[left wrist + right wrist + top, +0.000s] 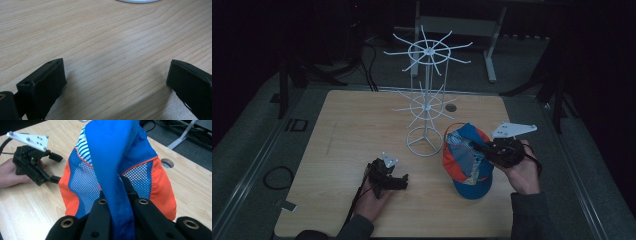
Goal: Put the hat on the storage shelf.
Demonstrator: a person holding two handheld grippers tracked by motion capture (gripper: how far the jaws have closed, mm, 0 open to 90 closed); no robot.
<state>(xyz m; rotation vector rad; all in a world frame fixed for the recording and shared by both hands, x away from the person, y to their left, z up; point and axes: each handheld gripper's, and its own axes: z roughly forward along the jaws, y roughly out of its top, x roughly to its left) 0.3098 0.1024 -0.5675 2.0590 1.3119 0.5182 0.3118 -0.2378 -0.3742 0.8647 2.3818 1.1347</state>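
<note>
A blue and orange mesh cap [466, 160] lies at the right of the wooden table [352, 125]. My right gripper [482, 149] is shut on it. In the right gripper view the cap's blue brim [117, 182] runs down between the two black jaws, which pinch it. My left gripper [398, 181] rests low on the table at the front left, held in a hand, jaws wide open. Bare wood lies between its fingers [45, 85] in the left gripper view. A white wire hat stand [428, 90] with two tiers of spokes rises behind the cap.
The stand's round base [424, 142] sits mid-table just left of the cap. A cable hole [451, 107] is in the table's far side. Black cables [277, 177] lie on the floor at the left. Table legs [489, 50] stand behind.
</note>
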